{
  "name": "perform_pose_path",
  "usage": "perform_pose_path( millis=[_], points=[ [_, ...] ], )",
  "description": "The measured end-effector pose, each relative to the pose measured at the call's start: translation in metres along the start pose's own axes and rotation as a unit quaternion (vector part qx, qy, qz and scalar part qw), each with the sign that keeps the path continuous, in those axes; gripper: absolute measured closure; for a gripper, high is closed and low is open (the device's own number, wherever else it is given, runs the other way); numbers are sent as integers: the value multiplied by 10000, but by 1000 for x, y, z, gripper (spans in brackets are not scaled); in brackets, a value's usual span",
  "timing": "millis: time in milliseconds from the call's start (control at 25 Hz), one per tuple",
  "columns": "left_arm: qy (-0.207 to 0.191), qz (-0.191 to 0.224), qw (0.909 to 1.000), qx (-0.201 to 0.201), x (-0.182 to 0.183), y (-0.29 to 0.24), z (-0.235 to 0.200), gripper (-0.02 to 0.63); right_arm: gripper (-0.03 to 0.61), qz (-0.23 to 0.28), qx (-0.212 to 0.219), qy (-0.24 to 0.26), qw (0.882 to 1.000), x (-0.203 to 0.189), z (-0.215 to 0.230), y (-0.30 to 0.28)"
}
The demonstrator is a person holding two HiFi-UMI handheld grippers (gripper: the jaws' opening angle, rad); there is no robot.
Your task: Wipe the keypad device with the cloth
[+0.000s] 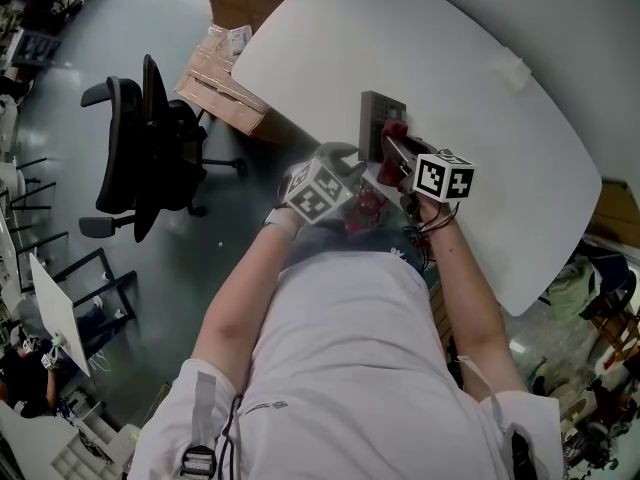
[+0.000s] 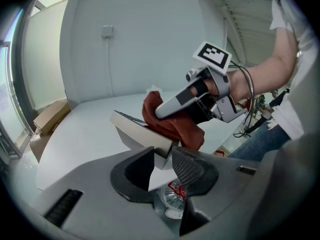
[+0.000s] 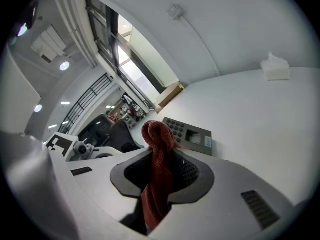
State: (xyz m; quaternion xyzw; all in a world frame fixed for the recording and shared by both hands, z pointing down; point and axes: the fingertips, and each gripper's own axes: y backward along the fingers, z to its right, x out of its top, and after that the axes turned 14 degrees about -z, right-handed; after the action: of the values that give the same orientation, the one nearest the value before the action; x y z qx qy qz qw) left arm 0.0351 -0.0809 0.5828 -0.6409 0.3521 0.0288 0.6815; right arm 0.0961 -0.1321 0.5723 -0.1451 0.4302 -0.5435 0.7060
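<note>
The grey keypad device (image 1: 380, 116) stands on the white table (image 1: 480, 168) near its front edge. In the left gripper view, my left gripper (image 2: 162, 165) has its jaws closed on the near corner of the keypad device (image 2: 135, 130). My right gripper (image 3: 160, 165) is shut on a red cloth (image 3: 157, 136), which bunches up above the jaws. That cloth (image 2: 172, 124) rests against the device's near end, with the right gripper (image 2: 192, 98) just above it. The keys and small screen of the keypad device (image 3: 192, 134) show beyond the cloth.
A black office chair (image 1: 150, 148) and cardboard boxes (image 1: 215, 68) stand on the floor left of the table. A small white object (image 3: 274, 66) lies farther back on the tabletop. A clear bottle with a red label (image 2: 172, 196) shows below the left gripper.
</note>
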Motion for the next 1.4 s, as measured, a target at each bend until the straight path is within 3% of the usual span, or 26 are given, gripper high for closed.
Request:
perform_pose_path(
  millis=[200,520,1400],
  points=[
    [-88,10,10000,7,2,-1,0,499,489,56,199,192,9996,21,-22,-18],
    [-182,-2,9998,34,2,-2,1,502,489,-54,64,-11,10000,16,-16,-26],
    [-156,46,9998,83,2,-3,2,502,489,16,-180,-713,9973,-6,49,-20]
  ],
)
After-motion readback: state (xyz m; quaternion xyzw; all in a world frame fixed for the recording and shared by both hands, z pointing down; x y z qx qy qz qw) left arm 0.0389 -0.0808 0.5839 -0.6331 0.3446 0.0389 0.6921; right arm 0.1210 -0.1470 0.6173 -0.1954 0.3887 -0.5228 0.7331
